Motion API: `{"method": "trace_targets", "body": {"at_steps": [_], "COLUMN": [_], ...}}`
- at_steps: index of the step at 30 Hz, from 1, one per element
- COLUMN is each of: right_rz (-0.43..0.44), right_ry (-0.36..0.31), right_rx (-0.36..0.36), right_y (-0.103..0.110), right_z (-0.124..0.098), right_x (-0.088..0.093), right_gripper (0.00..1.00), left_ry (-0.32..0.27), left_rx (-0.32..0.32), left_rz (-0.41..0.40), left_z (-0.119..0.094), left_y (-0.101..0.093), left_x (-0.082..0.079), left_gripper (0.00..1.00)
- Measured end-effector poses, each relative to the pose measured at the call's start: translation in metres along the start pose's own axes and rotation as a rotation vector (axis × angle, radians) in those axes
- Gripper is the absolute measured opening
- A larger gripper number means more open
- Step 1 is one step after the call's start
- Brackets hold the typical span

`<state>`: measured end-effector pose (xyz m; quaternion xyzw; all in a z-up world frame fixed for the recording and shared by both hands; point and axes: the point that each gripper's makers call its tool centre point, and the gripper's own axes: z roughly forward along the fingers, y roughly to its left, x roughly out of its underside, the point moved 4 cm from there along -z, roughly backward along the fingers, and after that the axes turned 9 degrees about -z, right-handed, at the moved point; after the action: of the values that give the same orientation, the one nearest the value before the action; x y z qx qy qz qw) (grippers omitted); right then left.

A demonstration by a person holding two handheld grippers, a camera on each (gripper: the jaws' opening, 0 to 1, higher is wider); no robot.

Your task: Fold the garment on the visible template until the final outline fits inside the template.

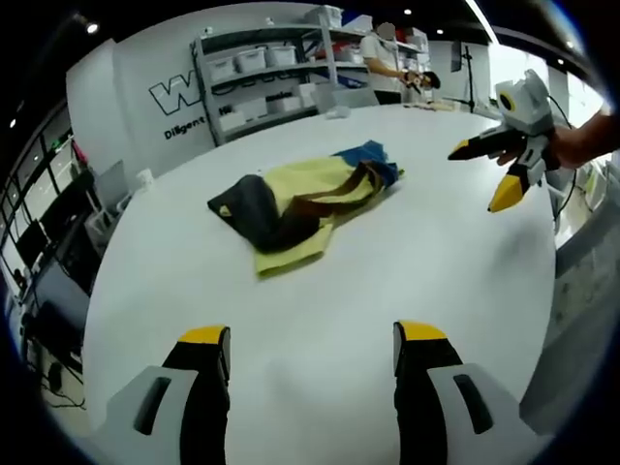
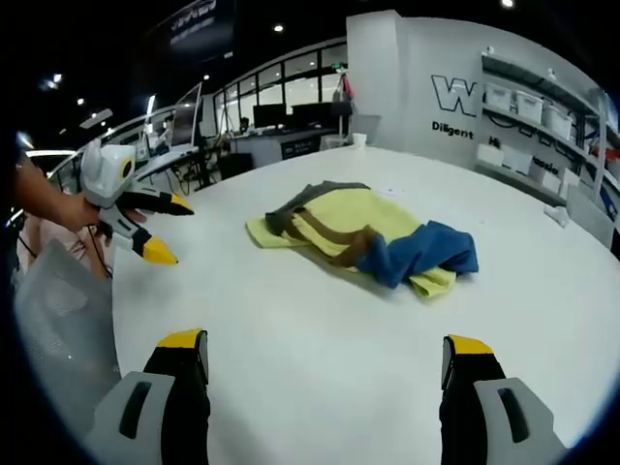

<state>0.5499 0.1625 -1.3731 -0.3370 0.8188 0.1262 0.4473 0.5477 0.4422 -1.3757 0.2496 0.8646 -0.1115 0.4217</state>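
Note:
A crumpled garment [image 1: 300,199] of yellow, dark grey, brown and blue cloth lies in a heap on the white table [image 1: 320,291]. My left gripper [image 1: 312,339] is open above the near table, short of the garment, with nothing between its jaws. The right gripper [image 1: 481,176], held by a hand, hovers open to the right of the garment. In the right gripper view the garment [image 2: 358,232] lies ahead, blue part to the right. My right gripper [image 2: 325,344] is open and empty above the table [image 2: 320,320]. The left gripper [image 2: 172,232] hangs open at the left, apart from the cloth.
Metal shelves [image 1: 276,68] with white bins stand behind the table, and a person [image 1: 383,58] stands by them. A white wall [image 2: 455,87] with lettering and desks with monitors [image 2: 281,121] lie beyond. The table edge [image 2: 107,291] curves near the left gripper.

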Motion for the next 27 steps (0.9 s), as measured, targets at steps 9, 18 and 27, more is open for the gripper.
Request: {"method": "trace_targets", "body": {"at_steps": [9, 18, 27], "right_rz": [0.03, 0.015, 0.026], "right_ry": [-0.026, -0.033, -0.078], "right_rx": [-0.006, 0.0, 0.032], "right_y": [-0.007, -0.009, -0.025], "right_z": [0.006, 0.007, 0.015], "right_x": [0.012, 0.01, -0.008], "right_gripper": [0.99, 0.99, 0.91], "left_ry": [-0.018, 0.01, 0.026], "left_rx": [0.03, 0.046, 0.056], "left_rz": [0.019, 0.04, 0.038], "left_z": [0.004, 0.013, 0.024], "left_y": [0.001, 0.0, 0.001], "left_x": [-0.009, -0.007, -0.005], "left_gripper": [0.62, 0.59, 0.58]}}
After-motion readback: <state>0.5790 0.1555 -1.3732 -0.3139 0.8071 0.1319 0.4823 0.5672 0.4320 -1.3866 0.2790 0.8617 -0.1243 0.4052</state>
